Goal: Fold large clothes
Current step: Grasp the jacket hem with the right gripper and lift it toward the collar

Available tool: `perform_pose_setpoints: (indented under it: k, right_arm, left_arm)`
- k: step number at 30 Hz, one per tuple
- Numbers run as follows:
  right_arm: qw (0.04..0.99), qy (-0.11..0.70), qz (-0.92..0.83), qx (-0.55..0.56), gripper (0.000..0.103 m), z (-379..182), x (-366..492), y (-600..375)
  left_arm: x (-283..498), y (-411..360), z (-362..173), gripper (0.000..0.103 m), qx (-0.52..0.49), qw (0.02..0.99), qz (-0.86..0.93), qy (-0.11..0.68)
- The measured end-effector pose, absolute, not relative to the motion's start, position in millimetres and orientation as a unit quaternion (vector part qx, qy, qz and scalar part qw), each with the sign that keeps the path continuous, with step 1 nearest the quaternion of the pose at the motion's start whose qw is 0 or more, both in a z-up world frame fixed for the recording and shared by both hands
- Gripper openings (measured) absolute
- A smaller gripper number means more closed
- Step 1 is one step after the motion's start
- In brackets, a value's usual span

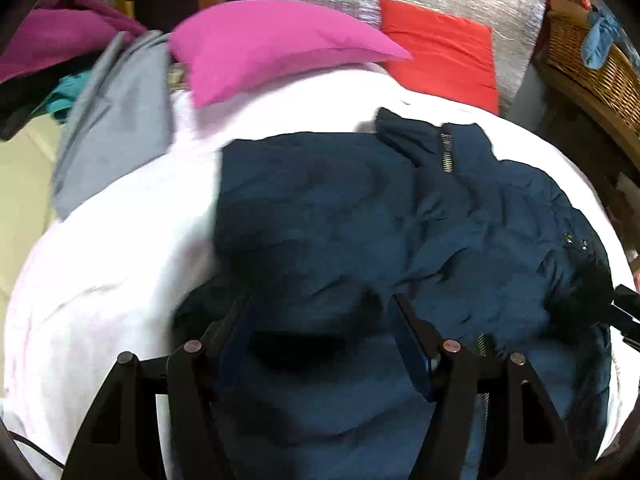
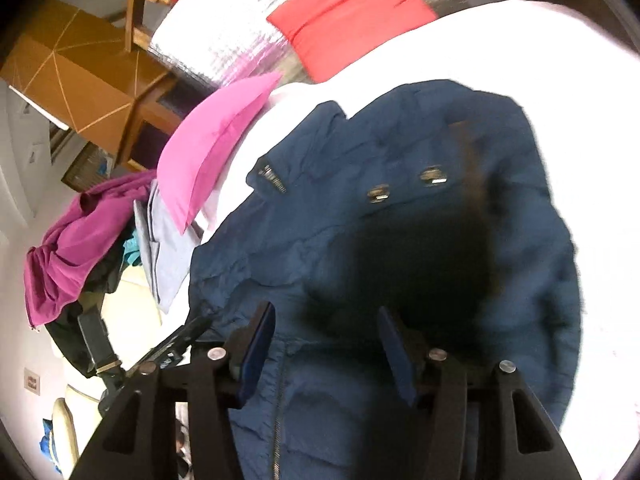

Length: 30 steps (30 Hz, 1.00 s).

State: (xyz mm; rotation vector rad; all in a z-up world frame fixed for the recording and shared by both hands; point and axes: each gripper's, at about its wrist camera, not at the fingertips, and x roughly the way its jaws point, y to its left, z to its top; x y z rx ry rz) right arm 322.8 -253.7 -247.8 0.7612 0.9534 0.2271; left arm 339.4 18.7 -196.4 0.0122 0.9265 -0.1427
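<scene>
This is a lived-in bedroom in a home: a bed under a white sheet (image 1: 120, 240) carries a bright pink pillow (image 1: 272, 44) and a red cushion (image 1: 440, 52) near its head. Beside it stand a woven wicker basket (image 1: 592, 68) and brown wooden furniture (image 2: 84, 80), with a heap of loose magenta and grey clothing (image 2: 68, 248) piled at the bed's edge.

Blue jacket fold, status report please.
Left gripper and right gripper open above blue jacket. Jacket lies bunched on white bedding. Nothing blocking it.
</scene>
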Motion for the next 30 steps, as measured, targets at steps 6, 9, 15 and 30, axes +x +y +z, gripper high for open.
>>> perform_pose_setpoints:
  k: [6, 9, 15, 30]
  right_arm:
    - [0.820, 0.435, 0.096, 0.361, 0.058, -242, 282, -279]
    - [0.817, 0.432, 0.097, 0.369, 0.062, -243, 254, -287]
    - [0.801, 0.447, 0.097, 0.386, 0.065, -257, 192, -299]
    - [0.760, 0.543, 0.090, 0.346, 0.065, -306, 158, -279]
  left_arm:
    - [301, 77, -183, 0.073, -0.028, 0.895, -0.031, 0.445]
    - [270, 104, -187, 0.075, -0.033, 0.890, -0.016, 0.454]
    - [207, 154, -210, 0.075, -0.071, 0.865, -0.010, 0.496]
    - [164, 172, -257, 0.042, -0.113, 0.797, -0.092, 0.587]
